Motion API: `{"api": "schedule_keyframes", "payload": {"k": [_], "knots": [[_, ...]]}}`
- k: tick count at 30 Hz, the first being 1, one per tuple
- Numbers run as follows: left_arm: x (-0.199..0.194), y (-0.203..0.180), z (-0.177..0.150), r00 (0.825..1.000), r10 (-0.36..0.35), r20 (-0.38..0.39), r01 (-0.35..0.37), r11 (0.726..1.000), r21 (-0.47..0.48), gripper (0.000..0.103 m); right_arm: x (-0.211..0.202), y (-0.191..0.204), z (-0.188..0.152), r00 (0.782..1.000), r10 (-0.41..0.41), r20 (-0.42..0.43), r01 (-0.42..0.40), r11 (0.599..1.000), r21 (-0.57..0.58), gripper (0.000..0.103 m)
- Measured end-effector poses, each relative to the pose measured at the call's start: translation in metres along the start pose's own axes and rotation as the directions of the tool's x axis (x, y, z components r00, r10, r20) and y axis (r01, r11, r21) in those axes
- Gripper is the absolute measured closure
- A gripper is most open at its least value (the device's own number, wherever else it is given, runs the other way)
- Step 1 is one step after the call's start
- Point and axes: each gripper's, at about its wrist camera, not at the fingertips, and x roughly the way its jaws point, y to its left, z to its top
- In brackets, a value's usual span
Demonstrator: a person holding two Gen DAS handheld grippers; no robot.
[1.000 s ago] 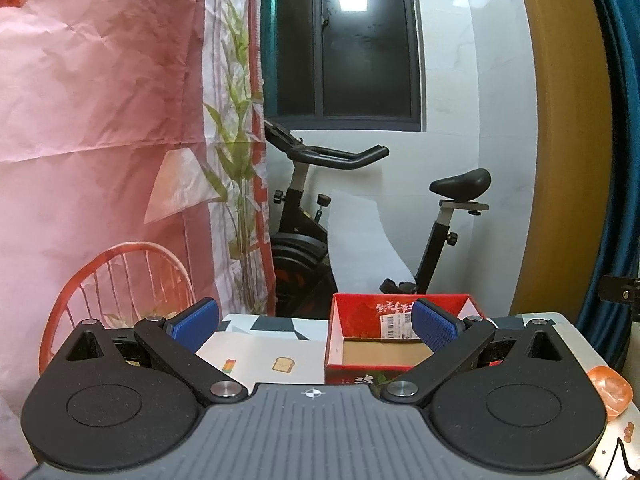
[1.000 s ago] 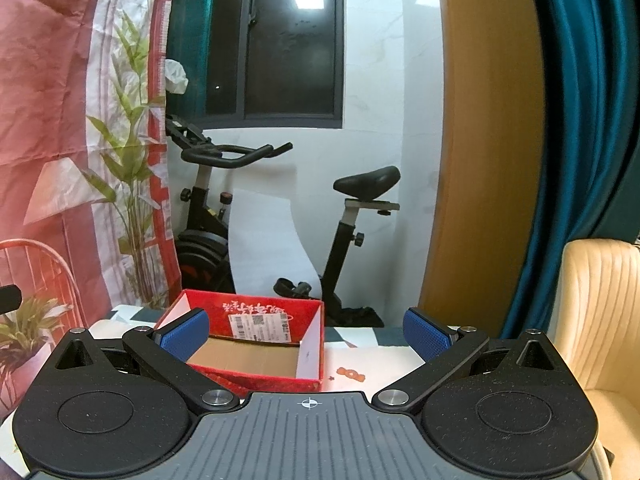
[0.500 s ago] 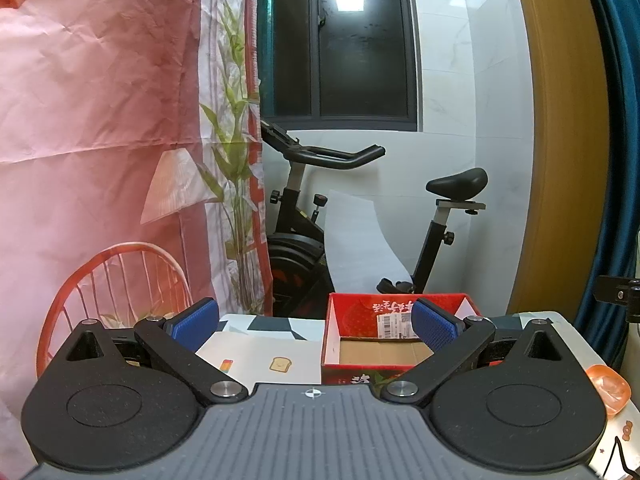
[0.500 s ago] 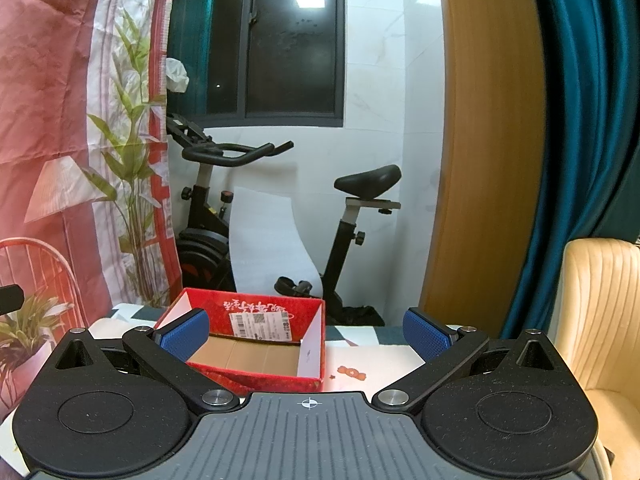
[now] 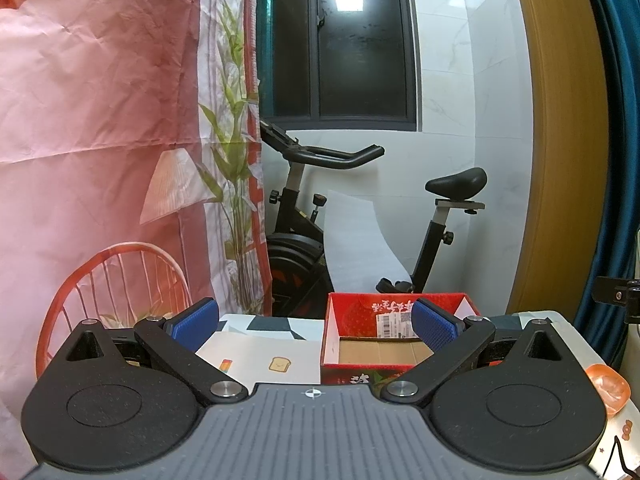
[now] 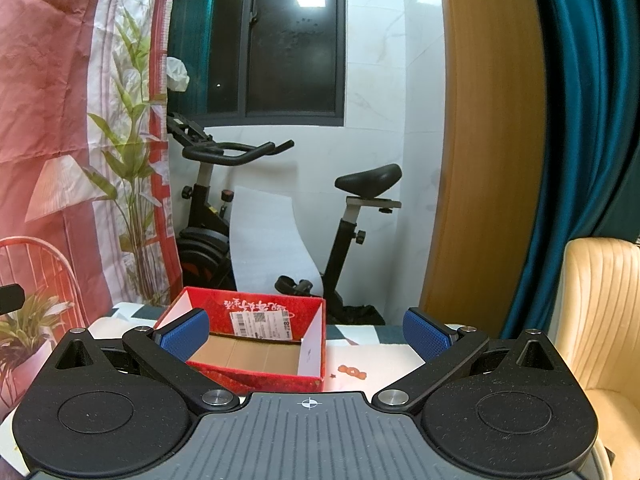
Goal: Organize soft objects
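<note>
Black linkages, blue ribbed fingers [image 5: 434, 326], silver screws

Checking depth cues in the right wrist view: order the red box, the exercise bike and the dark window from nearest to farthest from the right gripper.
From the right gripper, both grippers open and empty:
1. Red box, on the table just ahead, left of centre, open top.
2. Exercise bike, on the floor beyond the table.
3. Dark window, high on the back wall behind the bike.
</note>
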Motion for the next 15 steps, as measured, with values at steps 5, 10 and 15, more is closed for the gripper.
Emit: {"api": "schedule_keyframes", "payload": {"k": [5, 10, 15], "knots": [[0.0005, -0.0004, 0.0001, 1.0, 0.0, 0.001, 0.0, 1.0, 0.0, 0.0, 0.0002, -0.0003, 0.0003, 1.0, -0.001, 0.0, 0.001, 1.0, 0.001, 0.0], [0.0004, -0.0005, -0.0001, 1.0, -0.001, 0.0, 0.001, 1.0, 0.0, 0.0, -0.0002, 0.0013, -0.0013, 1.0, 0.001, -0.002, -0.001, 1.0, -0.001, 0.0], [0.0019, -0.0008, 0.0003, 1.0, -0.007, -0.001, 0.007, 1.0, 0.005, 0.0, 0.0006, 0.0027, -0.0023, 1.0, 0.006, -0.009, -0.006, 1.0, 0.0, 0.0]]}}
